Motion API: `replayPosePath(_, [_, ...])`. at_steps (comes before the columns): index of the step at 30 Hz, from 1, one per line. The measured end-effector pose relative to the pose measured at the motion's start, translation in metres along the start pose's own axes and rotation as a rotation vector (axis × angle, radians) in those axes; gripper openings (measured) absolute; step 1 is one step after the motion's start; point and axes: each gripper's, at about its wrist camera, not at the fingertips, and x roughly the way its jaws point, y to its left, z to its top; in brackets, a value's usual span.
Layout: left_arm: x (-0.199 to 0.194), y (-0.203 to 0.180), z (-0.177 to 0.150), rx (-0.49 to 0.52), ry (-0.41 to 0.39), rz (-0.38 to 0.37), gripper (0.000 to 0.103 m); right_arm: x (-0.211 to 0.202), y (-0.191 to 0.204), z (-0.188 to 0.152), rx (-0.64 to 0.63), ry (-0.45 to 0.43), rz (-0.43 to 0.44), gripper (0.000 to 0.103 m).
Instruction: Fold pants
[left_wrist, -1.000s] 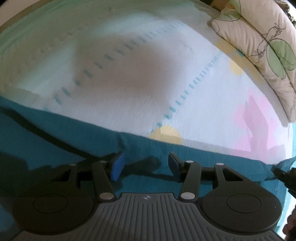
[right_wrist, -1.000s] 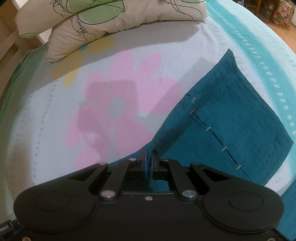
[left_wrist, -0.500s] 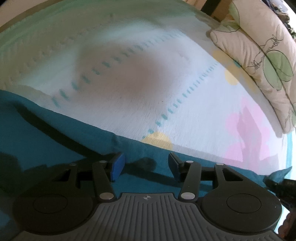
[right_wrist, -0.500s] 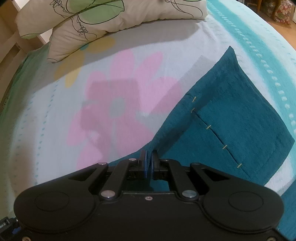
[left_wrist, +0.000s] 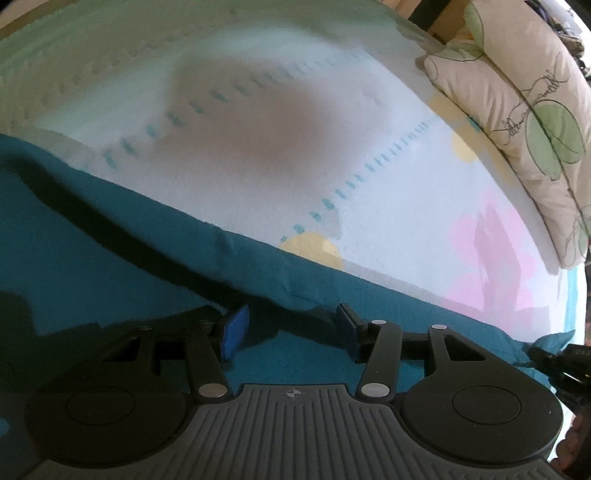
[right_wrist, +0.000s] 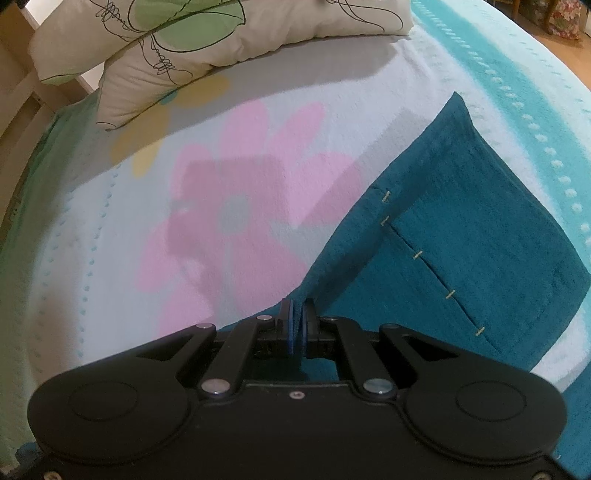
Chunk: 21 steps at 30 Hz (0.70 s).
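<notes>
Bed, covered by a pale fleece blanket (right_wrist: 110, 236) printed with a large pink flower (right_wrist: 240, 206), yellow petals and dashed teal lines; a broad teal band (right_wrist: 517, 74) runs along its far right side, ahead and right of the right gripper.

Lying on the blanket:
- Teal pants (right_wrist: 461, 236), spread flat ahead and to the right of the right gripper, a seam with small light stitches crossing them. In the left wrist view the pants (left_wrist: 110, 266) lie under and ahead of that tool, their edge running across the blanket (left_wrist: 388, 177).
- Cream pillows with green leaf print (right_wrist: 207, 44), far ahead of the right gripper; the same pillows (left_wrist: 517, 122) sit far ahead and right of the left gripper.
</notes>
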Motion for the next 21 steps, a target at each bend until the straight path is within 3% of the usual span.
replayPosePath(5, [0.003,0.001,0.009,-0.053,-0.015,-0.014,0.051,-0.005,-0.002,-0.002,-0.006,0.005,0.002,0.009])
replayPosePath(11, [0.020,0.006,0.019,-0.045,-0.006,0.053,0.050,-0.005,-0.006,-0.004,0.012,0.015,0.004,0.009])
replayPosePath(13, [0.026,0.012,0.020,-0.057,-0.010,0.056,0.028,-0.006,-0.007,-0.007,0.013,0.019,0.000,0.009])
replayPosePath(14, [0.027,0.014,0.019,-0.058,-0.017,0.063,0.009,-0.006,-0.008,-0.008,0.015,0.022,0.002,0.009])
replayPosePath(16, [0.020,0.013,0.018,-0.032,-0.036,0.068,0.007,-0.010,-0.010,-0.012,0.024,0.029,0.017,0.009])
replayPosePath(21, [-0.034,-0.012,0.001,0.156,-0.138,0.106,0.005,-0.044,-0.014,-0.021,0.016,-0.011,0.036,0.009])
